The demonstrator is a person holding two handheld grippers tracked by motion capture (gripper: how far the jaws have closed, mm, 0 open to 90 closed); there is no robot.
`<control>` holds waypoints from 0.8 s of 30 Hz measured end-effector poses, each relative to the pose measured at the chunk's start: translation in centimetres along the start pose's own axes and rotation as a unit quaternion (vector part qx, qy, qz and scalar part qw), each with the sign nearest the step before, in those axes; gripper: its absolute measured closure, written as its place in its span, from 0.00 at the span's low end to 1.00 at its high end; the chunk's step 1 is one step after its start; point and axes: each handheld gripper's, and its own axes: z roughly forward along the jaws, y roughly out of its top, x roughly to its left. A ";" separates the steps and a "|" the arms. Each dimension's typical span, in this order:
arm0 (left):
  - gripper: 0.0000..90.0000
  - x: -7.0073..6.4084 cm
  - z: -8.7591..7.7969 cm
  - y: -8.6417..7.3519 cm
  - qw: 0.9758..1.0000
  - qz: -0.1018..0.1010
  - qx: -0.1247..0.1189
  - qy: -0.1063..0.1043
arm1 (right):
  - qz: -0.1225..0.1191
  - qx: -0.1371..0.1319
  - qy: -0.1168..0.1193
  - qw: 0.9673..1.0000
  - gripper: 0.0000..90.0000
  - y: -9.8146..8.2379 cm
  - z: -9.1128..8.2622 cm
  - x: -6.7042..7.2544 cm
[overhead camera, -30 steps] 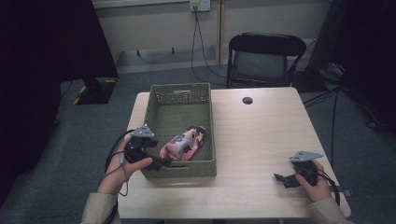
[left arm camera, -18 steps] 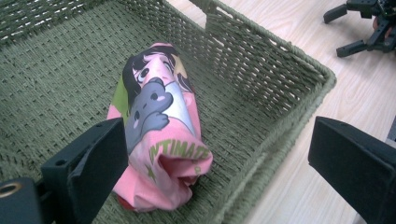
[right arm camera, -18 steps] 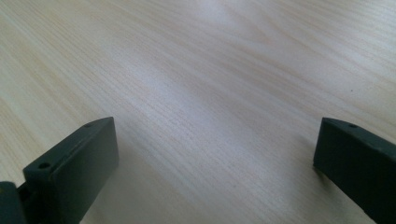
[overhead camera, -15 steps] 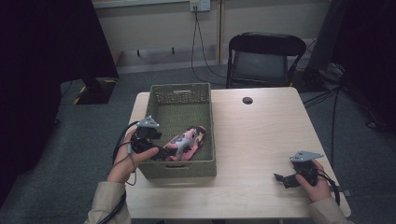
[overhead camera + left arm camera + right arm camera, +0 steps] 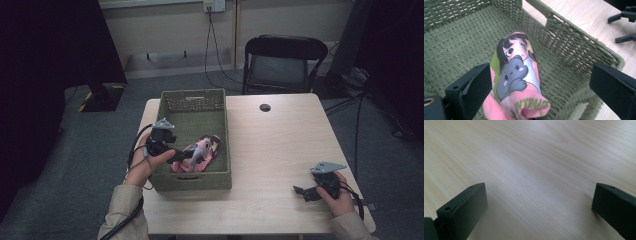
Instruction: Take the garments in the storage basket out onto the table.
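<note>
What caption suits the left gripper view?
Open left hand-held gripper over a rolled pink cartoon-print cloth in a green woven basket.

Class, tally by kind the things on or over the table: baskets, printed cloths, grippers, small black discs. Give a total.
Green woven basket: 1
Pink rolled cloth with a cartoon print: 1
Black two-jaw grippers, left and right: 2
Small black disc: 1
Total: 5
</note>
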 end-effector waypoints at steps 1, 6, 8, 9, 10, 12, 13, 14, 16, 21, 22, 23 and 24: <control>0.04 0.1 0.2 0.2 1.000 -0.002 0.001 0.003 | 0.000 0.000 0.000 1.000 0.00 0.0 0.0 0.0; 0.04 0.3 1.0 0.6 1.000 0.000 0.006 0.005 | 0.000 0.000 0.000 1.000 0.00 0.0 0.0 0.0; 0.04 0.6 1.5 0.8 1.000 -0.001 0.011 0.008 | 0.000 0.000 0.000 1.000 0.00 0.0 0.0 0.0; 0.04 0.6 1.8 0.9 1.000 -0.002 0.014 0.009 | 0.000 0.000 0.000 1.000 0.00 0.0 0.0 0.0; 0.04 0.6 2.0 1.0 1.000 -0.001 0.016 0.011 | 0.000 0.000 0.000 1.000 0.00 0.0 0.0 0.0; 0.04 0.8 2.4 1.1 1.000 -0.002 0.018 0.011 | 0.000 0.000 0.000 1.000 0.00 0.0 0.0 0.0; 0.04 0.9 2.7 1.2 1.000 -0.003 0.018 0.012 | 0.000 0.000 0.000 1.000 0.00 0.0 0.0 0.0; 0.04 0.9 2.9 1.2 1.000 -0.004 0.019 0.012 | 0.000 0.000 0.000 1.000 0.00 0.0 0.0 0.0; 0.04 1.0 3.4 1.4 1.000 -0.005 0.022 0.013 | 0.000 0.000 0.000 1.000 0.00 0.0 0.0 0.0; 0.04 1.1 4.6 1.6 1.000 -0.007 0.020 0.018 | 0.000 0.000 0.000 1.000 0.00 0.0 0.0 0.0; 0.04 1.1 4.8 1.6 1.000 -0.009 0.019 0.020 | 0.000 0.000 0.000 1.000 0.00 0.0 0.0 0.0; 0.04 1.1 4.8 1.6 1.000 -0.009 0.019 0.020 | 0.000 0.000 0.000 1.000 0.00 0.0 0.0 0.0; 0.04 1.2 5.1 1.5 0.999 -0.010 0.023 0.020 | 0.000 0.000 0.000 1.000 0.00 0.0 0.0 0.0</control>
